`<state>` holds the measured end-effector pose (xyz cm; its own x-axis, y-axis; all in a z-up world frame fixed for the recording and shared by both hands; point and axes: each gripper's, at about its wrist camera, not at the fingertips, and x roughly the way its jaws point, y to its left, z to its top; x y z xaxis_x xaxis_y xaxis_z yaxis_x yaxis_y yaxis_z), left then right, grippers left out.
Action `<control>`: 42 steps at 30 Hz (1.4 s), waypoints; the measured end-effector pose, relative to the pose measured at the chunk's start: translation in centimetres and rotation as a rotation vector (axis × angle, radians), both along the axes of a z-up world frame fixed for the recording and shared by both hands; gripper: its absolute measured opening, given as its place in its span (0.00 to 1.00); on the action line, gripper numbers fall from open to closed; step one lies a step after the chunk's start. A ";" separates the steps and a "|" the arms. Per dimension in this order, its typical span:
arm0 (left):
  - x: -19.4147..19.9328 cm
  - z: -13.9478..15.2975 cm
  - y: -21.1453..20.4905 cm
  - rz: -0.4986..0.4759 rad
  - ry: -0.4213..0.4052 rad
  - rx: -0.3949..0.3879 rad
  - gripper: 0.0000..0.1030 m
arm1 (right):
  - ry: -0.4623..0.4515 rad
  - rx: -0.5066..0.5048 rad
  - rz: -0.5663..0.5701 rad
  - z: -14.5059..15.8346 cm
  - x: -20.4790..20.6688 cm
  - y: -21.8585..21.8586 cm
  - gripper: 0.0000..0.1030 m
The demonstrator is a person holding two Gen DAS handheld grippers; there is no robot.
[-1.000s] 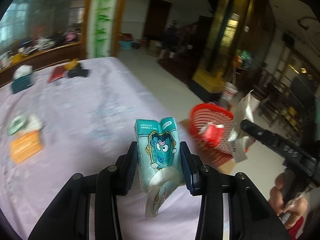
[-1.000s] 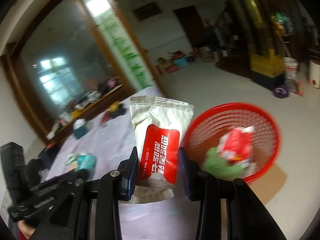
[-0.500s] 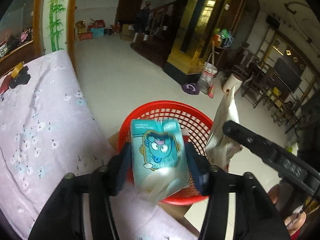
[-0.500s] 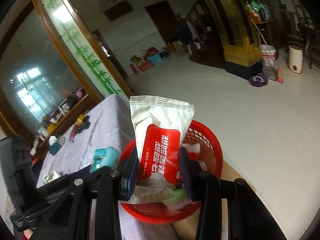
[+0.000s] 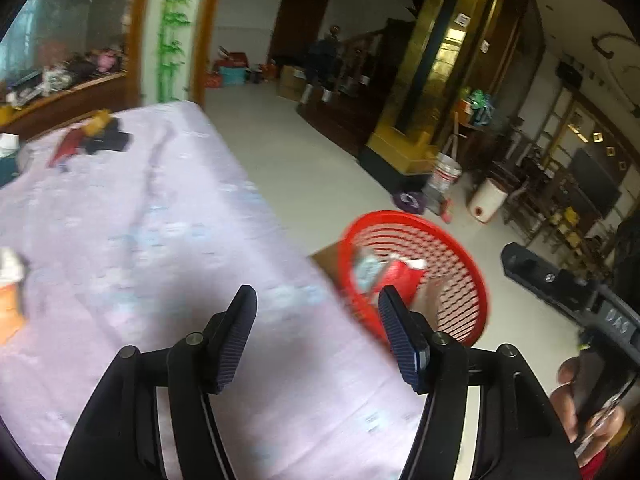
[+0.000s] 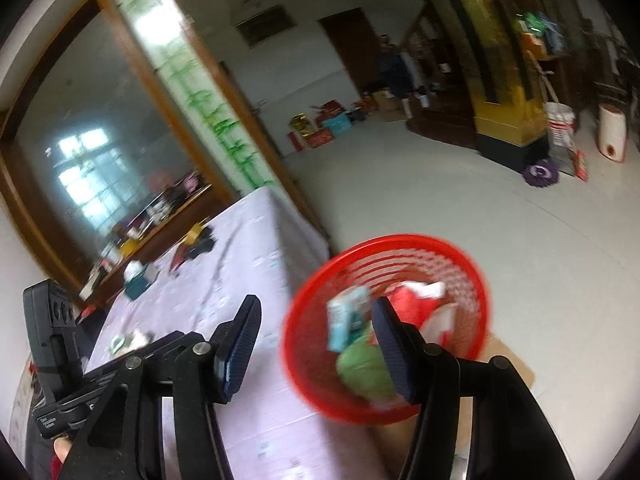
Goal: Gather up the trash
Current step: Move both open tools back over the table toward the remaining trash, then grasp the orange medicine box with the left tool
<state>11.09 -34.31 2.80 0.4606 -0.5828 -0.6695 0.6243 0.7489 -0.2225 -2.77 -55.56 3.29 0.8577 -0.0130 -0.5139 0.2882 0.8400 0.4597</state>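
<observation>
A red mesh basket [image 5: 460, 272] [image 6: 468, 276] stands on the floor by the table's corner. Inside lie a teal tissue pack [image 6: 346, 316] [image 5: 366, 270], a red and white wet-wipe pack [image 6: 416, 296] [image 5: 402, 276] and a green wrapper [image 6: 362, 368]. My left gripper [image 5: 318, 300] hangs over the table's edge, jaws opening, with nothing between them. My right gripper [image 6: 316, 310] hovers between table and basket, jaws opening and empty too. The other gripper's body shows at the right of the left wrist view [image 5: 568, 296] and at the lower left of the right wrist view [image 6: 52, 344].
The lilac flowered tablecloth [image 5: 140, 240] carries an orange pack [image 5: 10, 312], red and black items [image 5: 92, 140] and a teal box [image 6: 136, 286]. A cardboard sheet [image 6: 508, 360] lies under the basket. A white bin [image 5: 488, 200] and a bucket [image 5: 444, 176] stand across the floor.
Both grippers let go of their packs, which now lie in the red basket. Both sets of jaws have spread, and the left gripper swung back from above the basket towards the table.
</observation>
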 end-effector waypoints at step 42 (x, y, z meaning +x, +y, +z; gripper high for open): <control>11.9 -7.4 26.7 0.109 0.138 0.170 0.74 | 0.116 -0.098 0.410 -1.4 9.4 20.8 0.71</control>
<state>23.03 -7.59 -4.57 0.4116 -0.4079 -0.8150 0.5100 0.8442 -0.1650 6.59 -34.72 1.86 0.7388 0.2628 -0.6206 -0.0328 0.9338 0.3564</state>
